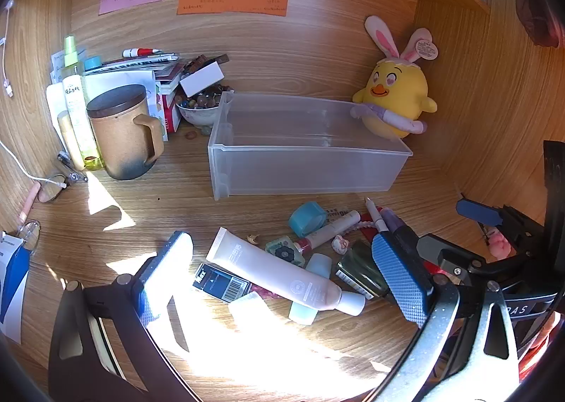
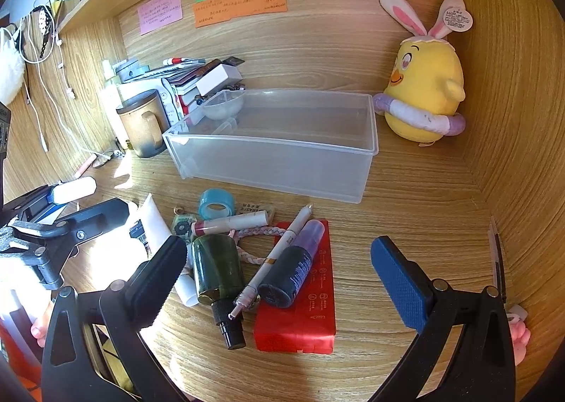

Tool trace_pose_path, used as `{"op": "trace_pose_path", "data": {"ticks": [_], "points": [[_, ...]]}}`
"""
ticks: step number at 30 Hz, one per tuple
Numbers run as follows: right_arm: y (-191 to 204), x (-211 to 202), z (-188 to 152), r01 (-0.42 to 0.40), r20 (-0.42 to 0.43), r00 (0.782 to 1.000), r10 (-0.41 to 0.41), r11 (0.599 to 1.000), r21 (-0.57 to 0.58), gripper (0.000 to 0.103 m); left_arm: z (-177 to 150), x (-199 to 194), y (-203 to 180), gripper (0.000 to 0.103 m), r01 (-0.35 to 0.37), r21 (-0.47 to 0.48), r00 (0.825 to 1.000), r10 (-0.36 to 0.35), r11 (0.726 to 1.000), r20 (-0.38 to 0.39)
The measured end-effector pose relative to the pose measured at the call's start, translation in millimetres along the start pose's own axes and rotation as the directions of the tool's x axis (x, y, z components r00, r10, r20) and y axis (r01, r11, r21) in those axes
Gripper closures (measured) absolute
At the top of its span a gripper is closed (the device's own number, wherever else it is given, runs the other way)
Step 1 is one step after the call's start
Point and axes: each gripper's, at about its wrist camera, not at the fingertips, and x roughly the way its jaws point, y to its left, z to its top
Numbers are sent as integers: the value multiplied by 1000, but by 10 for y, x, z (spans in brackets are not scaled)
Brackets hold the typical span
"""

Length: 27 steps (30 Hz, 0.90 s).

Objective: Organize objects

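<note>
Right wrist view showed both grippers, right [image 2: 279,275] and left [image 1: 282,271], fingers spread and released above clutter near the table's front edge.

In front of me a clear plastic bin [image 2: 279,151] stands upright and open on the tabletop toward the back wall, nothing visible inside it. Nearer me lies a loose heap. A white tube [image 1: 282,269] lies flat, cap toward the right, across a black barcode box [image 1: 220,282]. A blue tape roll [image 2: 216,204] sits just before the bin, touching a pink lip-balm stick [image 2: 229,223]. A dark green bottle [image 2: 218,269] lies on its side, black nozzle toward me. A white pen [image 2: 273,255] lies slantwise beside a purple-and-black spray bottle [image 2: 295,264], which rests on a flat red packet [image 2: 305,296].
</note>
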Motion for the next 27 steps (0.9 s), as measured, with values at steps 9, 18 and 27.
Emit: {"op": "trace_pose_path", "data": {"ticks": [9,18,27], "points": [[-2,9,7,-3,-4,1000,3,1000,-1,0,-3,9,13,0,18,-14,1000,-18,1000,-10],[-6,-7,8,-6,-4,1000,6,1000,5,0,-2,7,26,0,22,-14,1000,-22,1000,-11],[-24,-18,15,-10,-3,1000,11,1000,11,0,-8,-7,6,0,28,-13,1000,-28,1000,-13]]}}
